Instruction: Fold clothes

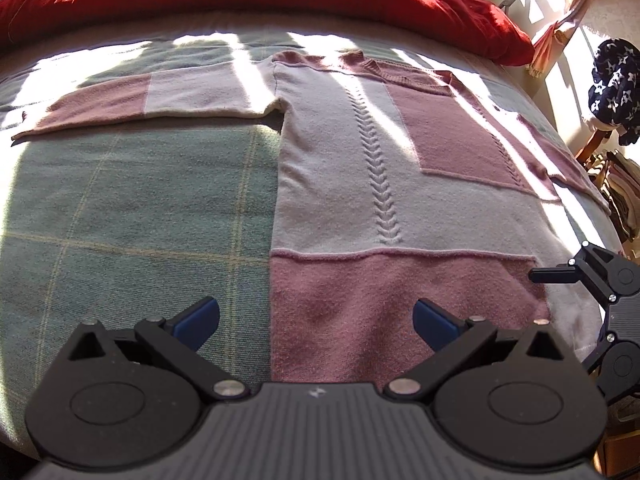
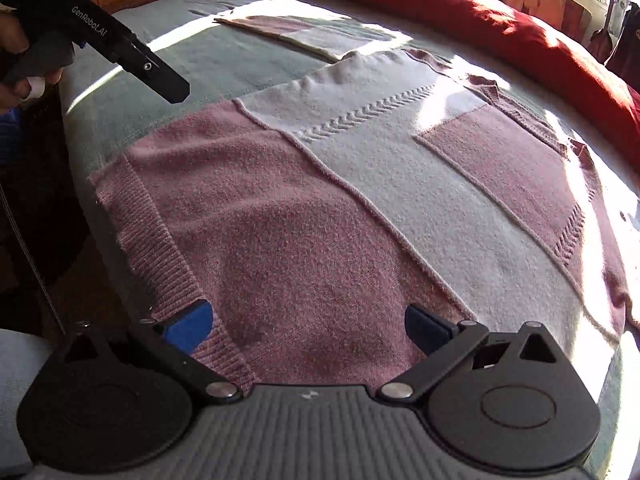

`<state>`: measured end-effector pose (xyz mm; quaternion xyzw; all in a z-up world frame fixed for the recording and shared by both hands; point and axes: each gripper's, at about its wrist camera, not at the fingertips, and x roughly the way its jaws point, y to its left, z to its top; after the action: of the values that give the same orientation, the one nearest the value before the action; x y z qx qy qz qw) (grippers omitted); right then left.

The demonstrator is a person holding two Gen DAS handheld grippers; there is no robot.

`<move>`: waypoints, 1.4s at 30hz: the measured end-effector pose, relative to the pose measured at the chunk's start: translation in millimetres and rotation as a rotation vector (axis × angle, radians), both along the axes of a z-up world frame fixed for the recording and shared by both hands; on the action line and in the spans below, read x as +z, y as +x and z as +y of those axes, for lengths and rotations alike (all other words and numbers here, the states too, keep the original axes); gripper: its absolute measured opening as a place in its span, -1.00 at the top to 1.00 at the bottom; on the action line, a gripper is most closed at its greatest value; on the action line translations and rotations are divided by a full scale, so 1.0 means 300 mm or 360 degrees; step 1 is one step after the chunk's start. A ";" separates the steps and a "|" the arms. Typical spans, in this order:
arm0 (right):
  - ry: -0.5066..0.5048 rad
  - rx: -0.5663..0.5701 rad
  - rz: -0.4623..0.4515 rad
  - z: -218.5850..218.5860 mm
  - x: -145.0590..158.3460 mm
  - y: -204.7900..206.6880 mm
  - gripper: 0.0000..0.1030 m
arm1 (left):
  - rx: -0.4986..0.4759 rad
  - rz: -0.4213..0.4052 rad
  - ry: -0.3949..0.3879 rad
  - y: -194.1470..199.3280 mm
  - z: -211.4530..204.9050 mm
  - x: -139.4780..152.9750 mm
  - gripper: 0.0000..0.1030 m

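Sweater [image 1: 360, 184] hem lying at twelve o'clock; my fingers [image 2: 308, 326] gaping empty, risking pinching the bedspread [image 1: 132, 208] too

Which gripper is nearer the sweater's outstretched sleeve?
Left. The left gripper hovers at the hem corner on the side of the outstretched sleeve; the right gripper hovers over the hem farther from it.

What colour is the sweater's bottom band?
Dusty pink, the sweater's bottom band ends in a ribbed hem; clearest in the right wrist view.
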<state>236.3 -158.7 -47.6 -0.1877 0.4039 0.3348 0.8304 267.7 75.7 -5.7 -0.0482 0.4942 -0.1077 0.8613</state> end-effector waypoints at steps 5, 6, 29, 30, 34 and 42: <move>0.0104 0.0061 0.0059 0.109 -0.048 0.067 -1.00 | 0.0033 0.0021 -0.0004 0.003 -0.008 -0.004 -0.98; 0.0105 0.0059 0.0114 0.111 -0.065 0.056 -1.00 | 0.0031 0.0033 0.0005 0.000 -0.007 -0.006 -0.98; 0.0033 0.0121 0.0151 0.064 -0.072 -0.063 -1.00 | 0.0058 0.0113 -0.0190 0.057 -0.010 0.000 -0.98; 0.0002 0.0142 0.0154 0.052 -0.071 -0.081 -1.00 | 0.0034 0.0133 -0.0240 0.060 -0.025 -0.014 -0.98; -0.0044 0.0173 0.0174 0.026 -0.071 -0.095 -1.00 | -0.0034 0.0253 -0.0409 0.072 -0.080 -0.103 -0.98; 0.0004 0.0090 0.0188 0.022 -0.076 -0.084 -1.00 | 0.0140 0.0293 -0.0379 0.100 -0.009 -0.111 -0.97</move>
<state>211.0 -152.0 -70.6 -0.1780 0.4464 0.3692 0.7955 297.8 73.0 -38.9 -0.1811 0.5522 -0.1229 0.8045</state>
